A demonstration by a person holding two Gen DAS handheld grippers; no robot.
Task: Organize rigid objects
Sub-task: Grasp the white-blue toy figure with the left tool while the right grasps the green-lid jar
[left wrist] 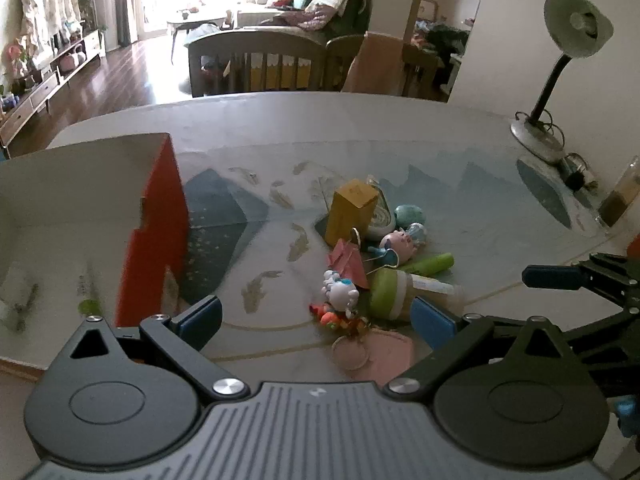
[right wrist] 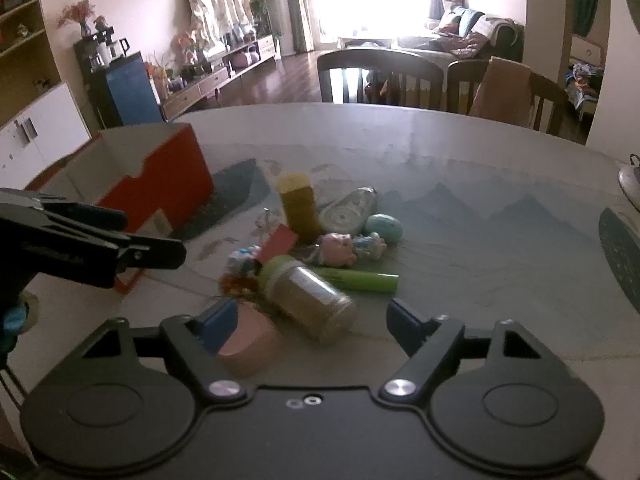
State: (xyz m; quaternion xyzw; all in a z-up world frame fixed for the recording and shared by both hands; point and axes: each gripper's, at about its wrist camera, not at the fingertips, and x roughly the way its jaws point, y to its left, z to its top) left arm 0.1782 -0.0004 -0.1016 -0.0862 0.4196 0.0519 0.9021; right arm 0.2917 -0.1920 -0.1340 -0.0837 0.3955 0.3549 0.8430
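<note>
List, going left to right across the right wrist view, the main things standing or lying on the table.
Red box → yellow canister → pink pig figurine → teal egg.

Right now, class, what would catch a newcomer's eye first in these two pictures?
First, the jumble of small things mid-table: a yellow box standing at the back, a green-capped jar lying on its side in front, a pink pig toy between them. Next, the red carton to their left, open on top.
</note>
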